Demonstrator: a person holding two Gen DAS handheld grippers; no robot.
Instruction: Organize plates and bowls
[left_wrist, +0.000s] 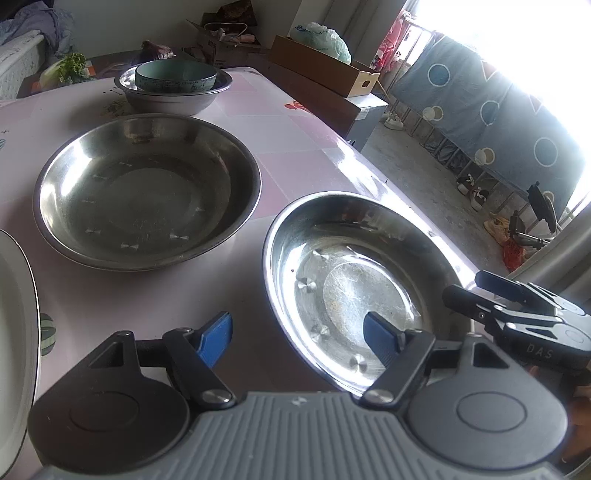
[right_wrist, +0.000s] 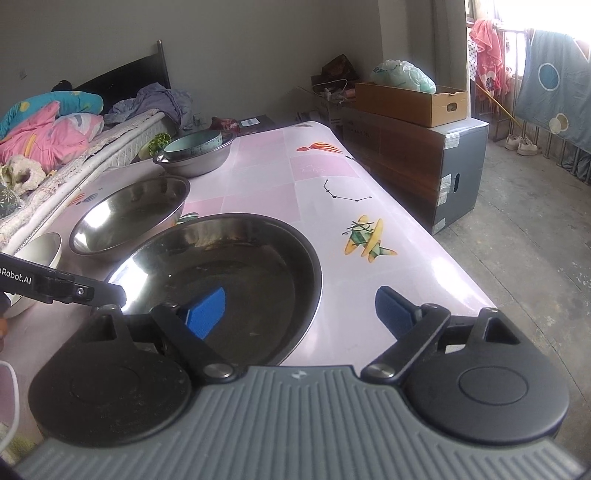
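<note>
The shallow round stainless-steel basin sat at the near edge of the pink patterned bench. Both the left gripper and right gripper straddled its near rim, fingers wide, holding nothing, each with one finger inside.

a home bedroom: bed, hanging laundry, cardboard boxes.

Silver steel bowls, teal bowl — pink checked tablecloth
</note>
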